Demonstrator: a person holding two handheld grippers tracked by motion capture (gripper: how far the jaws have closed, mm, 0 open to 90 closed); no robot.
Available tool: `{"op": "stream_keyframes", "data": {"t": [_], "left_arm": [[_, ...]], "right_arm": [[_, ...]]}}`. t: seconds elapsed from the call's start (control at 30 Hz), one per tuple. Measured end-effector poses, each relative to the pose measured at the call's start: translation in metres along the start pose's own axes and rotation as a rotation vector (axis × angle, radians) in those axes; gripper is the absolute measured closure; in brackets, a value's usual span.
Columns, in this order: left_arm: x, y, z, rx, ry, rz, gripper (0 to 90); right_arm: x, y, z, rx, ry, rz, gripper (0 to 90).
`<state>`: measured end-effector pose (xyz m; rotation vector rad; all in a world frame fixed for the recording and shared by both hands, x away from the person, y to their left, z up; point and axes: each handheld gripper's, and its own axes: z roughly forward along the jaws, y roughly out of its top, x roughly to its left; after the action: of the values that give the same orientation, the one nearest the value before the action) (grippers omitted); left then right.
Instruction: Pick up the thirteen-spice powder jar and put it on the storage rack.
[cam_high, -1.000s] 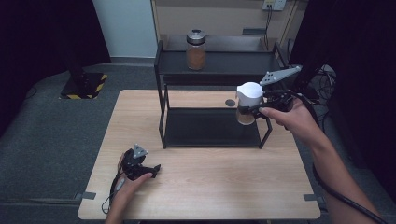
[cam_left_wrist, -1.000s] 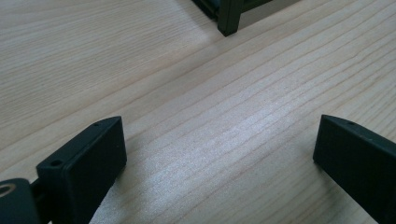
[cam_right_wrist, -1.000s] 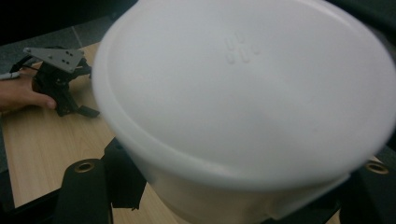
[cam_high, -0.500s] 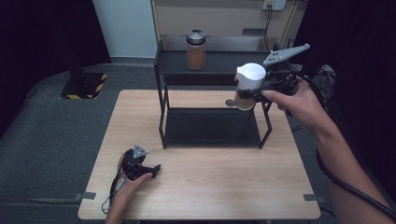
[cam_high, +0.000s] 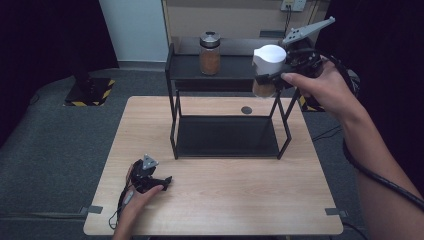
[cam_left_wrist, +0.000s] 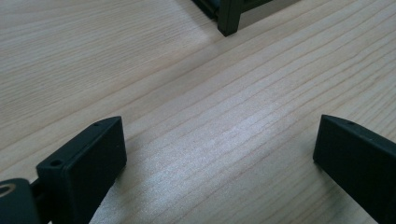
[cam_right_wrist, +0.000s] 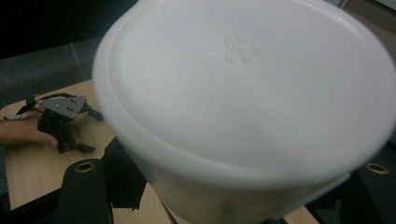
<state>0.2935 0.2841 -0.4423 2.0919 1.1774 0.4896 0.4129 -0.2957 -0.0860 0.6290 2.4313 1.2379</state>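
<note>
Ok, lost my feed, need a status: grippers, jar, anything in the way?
Right gripper shut on white-lidded jar, held beside the rack's top shelf. Left gripper open, resting on table. Glass jar already on shelf.

I had the light wooden desk under me, a black two-tier shelf standing on its far half. On the shelf's top tier sat a glass jar of brown contents. A small dark disc lay on the desk behind the shelf's lower tier.

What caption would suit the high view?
Right gripper lifts a white-lidded jar beside the black shelf; left gripper rests on the table.
</note>
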Motion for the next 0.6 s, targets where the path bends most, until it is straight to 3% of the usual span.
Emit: {"op": "stream_keyframes", "data": {"t": [0.3,0.6], "left_arm": [[0.0,0.0,0.0,0.0,0.0,0.0,1.3],[0.0,0.0,0.0,-0.001,0.0,0.001,1.3]], "right_arm": [[-0.021,0.022,0.002,0.001,-0.029,0.003,31.4],[-0.041,0.025,0.012,-0.012,-0.041,0.043,31.4]]}}
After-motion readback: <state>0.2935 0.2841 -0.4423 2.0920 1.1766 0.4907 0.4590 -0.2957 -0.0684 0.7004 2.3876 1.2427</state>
